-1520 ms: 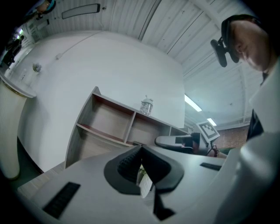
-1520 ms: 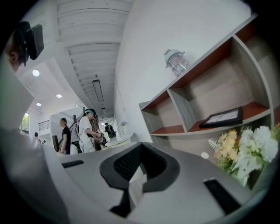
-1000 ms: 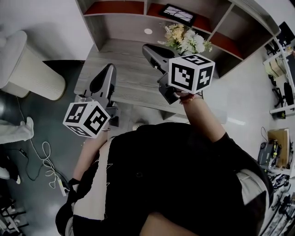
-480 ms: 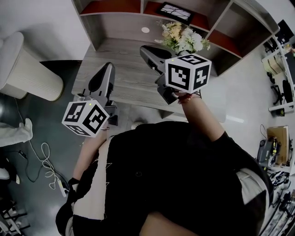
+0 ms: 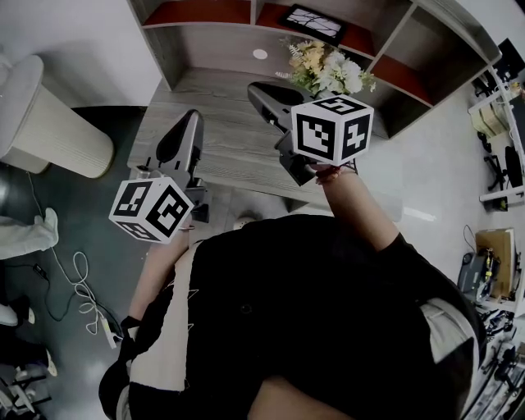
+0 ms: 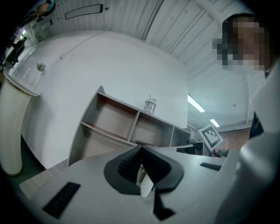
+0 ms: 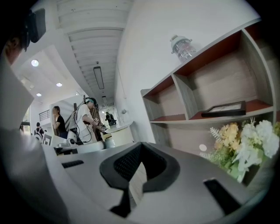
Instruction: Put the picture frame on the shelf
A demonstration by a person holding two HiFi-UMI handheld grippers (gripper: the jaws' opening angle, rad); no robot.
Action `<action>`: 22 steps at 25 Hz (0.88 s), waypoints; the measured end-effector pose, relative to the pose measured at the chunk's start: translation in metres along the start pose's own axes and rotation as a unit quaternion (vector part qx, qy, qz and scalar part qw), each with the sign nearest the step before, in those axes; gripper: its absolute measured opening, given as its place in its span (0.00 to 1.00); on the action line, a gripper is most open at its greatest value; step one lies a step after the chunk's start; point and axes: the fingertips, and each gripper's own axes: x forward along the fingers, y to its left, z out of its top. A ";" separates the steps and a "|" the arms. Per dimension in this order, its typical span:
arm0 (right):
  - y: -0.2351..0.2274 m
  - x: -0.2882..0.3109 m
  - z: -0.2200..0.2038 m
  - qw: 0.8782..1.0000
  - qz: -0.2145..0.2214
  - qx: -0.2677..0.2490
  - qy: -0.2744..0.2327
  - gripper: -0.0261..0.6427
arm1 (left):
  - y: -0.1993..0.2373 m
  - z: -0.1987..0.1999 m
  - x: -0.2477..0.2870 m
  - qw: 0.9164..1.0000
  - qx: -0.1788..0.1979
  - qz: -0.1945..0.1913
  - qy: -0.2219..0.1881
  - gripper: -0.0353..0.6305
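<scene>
Left tool [image 5: 194, 119]: I see its jaws pressed together, holding nothing, over the tabletop's [image 5: 221, 143] left edge.
Right tool [image 5: 256, 87]: jaws together, empty, just beside flowers [image 5: 328, 70].
Frame [image 5: 315, 23]: in a shelf [image 5: 168, 49] bay, beyond the flowers.

right gripper [image 5: 258, 89] drifts slightly left, away from the flowers [image 5: 330, 70] | left gripper [image 5: 193, 119] creeps a touch up-left | shelf [image 5: 160, 49] sits slightly higher in head view

Dim, muted fisheye pictures, edges bent and dark, near parts blurred.
</scene>
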 end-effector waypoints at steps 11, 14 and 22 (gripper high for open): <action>-0.002 0.002 -0.002 1.000 0.005 -0.004 0.003 0.04 | 0.001 -0.001 0.001 1.000 -0.001 0.007 0.001 0.07; -0.003 0.001 -0.002 1.000 0.006 -0.003 0.003 0.04 | 0.000 -0.002 0.002 1.000 0.000 0.008 0.001 0.07; -0.003 -0.001 -0.004 1.000 0.012 -0.009 0.009 0.05 | -0.003 -0.005 0.005 1.000 -0.001 0.005 0.005 0.07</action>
